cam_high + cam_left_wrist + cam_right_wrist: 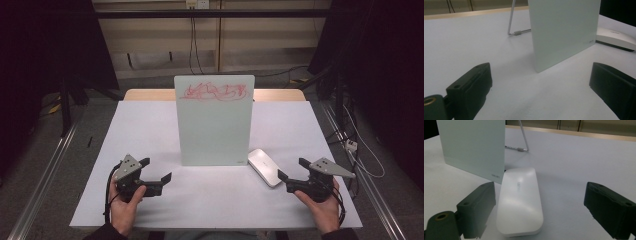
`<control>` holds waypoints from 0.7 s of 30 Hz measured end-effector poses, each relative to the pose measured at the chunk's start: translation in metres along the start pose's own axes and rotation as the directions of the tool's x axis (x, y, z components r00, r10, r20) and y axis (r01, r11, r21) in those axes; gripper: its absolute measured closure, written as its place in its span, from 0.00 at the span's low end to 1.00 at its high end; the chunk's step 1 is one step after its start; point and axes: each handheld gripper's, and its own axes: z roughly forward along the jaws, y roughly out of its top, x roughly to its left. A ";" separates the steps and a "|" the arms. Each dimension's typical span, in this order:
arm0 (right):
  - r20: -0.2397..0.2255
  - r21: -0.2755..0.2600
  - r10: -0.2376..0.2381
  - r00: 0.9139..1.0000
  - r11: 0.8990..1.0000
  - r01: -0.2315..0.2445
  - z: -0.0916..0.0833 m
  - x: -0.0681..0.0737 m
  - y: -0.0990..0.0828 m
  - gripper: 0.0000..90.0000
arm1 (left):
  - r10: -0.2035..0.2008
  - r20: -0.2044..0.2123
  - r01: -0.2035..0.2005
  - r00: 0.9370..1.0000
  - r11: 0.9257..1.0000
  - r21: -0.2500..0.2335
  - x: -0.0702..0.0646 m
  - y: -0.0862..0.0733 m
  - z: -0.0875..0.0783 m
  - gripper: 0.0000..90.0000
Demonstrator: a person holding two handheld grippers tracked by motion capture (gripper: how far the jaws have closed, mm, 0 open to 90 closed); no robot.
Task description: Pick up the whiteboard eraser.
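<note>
High view: a white table (150,130) seen from above, with a person's two hands coming in from the bottom edge, each holding a gripper.
Board: a pale glass writing board (215,122) stands upright near the table's middle — red scribbles (214,92) run across its top edge.
Board stand: in the left gripper view a thin metal leg (512,20) props the board (564,32) from behind; the same leg (523,137) shows in the right gripper view.
Eraser: a flat white rounded block (265,167), apparently an eraser, lies on the table just beside the board's lower right corner, angled toward the right hand.
Left gripper (156,171): held in the left hand (125,202) at the table's near left, jaws wide apart with nothing between them, pointing toward the board.
Right gripper (292,170): held in the right hand (322,207) at the near right, jaws also wide apart and empty.
Right gripper view: the white block (520,202) lies lengthwise between the two black jaws and just ahead of them — whether either jaw touches it cannot be told.
Board corner: a small printed mark (495,175) sits at its lower corner, too small to read.
</note>
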 end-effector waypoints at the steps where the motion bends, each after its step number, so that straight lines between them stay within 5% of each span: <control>1: -0.005 -0.002 0.004 1.000 1.000 -0.004 0.000 0.000 0.000 0.11 | -0.004 0.001 0.004 1.000 1.000 -0.001 0.000 0.000 0.000 0.05; 11: -0.045 0.017 0.020 0.999 1.000 -0.019 -0.001 -0.001 0.002 0.09 | -0.016 0.001 0.016 1.000 1.000 -0.011 0.002 -0.001 -0.001 0.05; 21: -0.074 0.093 -0.022 0.997 0.995 0.029 0.008 0.010 0.011 0.12 | -0.049 -0.013 0.049 0.999 0.999 0.009 0.007 -0.002 -0.001 0.05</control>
